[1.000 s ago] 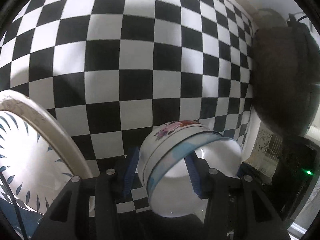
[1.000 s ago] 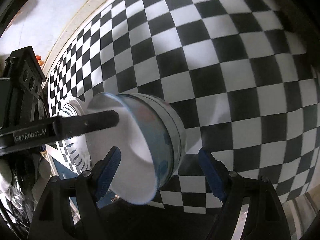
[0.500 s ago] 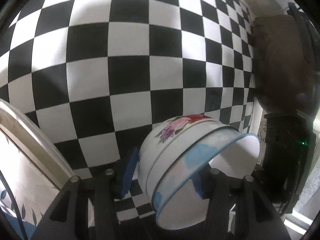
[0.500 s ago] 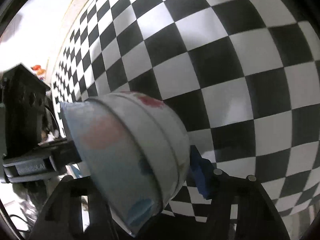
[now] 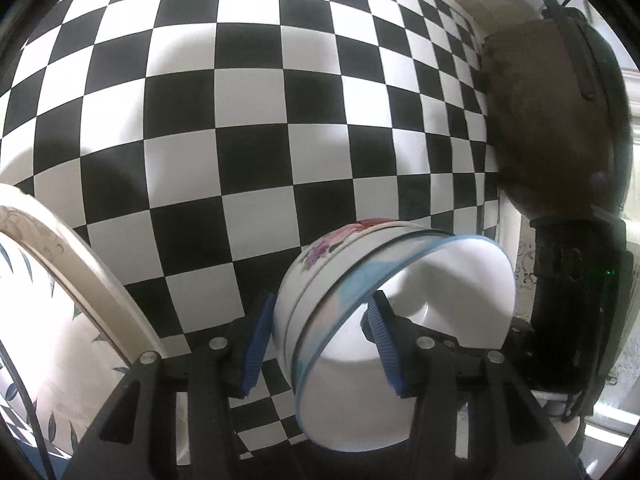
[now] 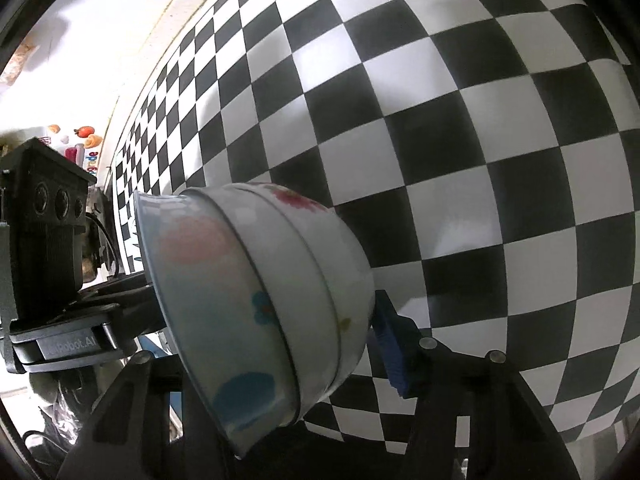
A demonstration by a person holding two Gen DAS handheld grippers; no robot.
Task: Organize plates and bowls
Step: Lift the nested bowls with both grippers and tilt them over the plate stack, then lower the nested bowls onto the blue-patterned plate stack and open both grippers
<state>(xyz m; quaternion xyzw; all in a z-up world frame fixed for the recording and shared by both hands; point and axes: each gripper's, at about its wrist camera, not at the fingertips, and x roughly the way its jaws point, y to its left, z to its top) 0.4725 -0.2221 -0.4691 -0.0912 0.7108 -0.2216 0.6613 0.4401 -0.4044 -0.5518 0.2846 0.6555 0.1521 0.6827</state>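
- Glazed white ceramic bowls with flower prints, two nested together point(image 5: 360, 280), sit tipped on their side in the left wrist view, pinched by the left gripper point(image 5: 320, 344): one blue-padded finger point(image 5: 256, 344) lies on the outer wall, the other inside the mouth.
- The nested pair hangs in the air above the black-and-white chequered bench point(image 5: 248, 120), rim facing right.
- A large white plate with blue leaf marks and a beige rim point(image 5: 60, 312) lies just to the left, apart from the bowls.
- Ceramic like this is likely stiff, fairly heavy and brittle, and the glaze looks slippery; a pinch across the rim wall seems the soundest hold, though the inner bowl could slide out when tilted.
- In the right wrist view, the same nested bowls point(image 6: 256, 304) fill the space between the fingers of the right gripper point(image 6: 280, 360); they stand spread, the right blue pad point(image 6: 390, 352) just beside the bowl's base, and whether it touches I cannot tell.
- The left finger is hidden behind the bowls.
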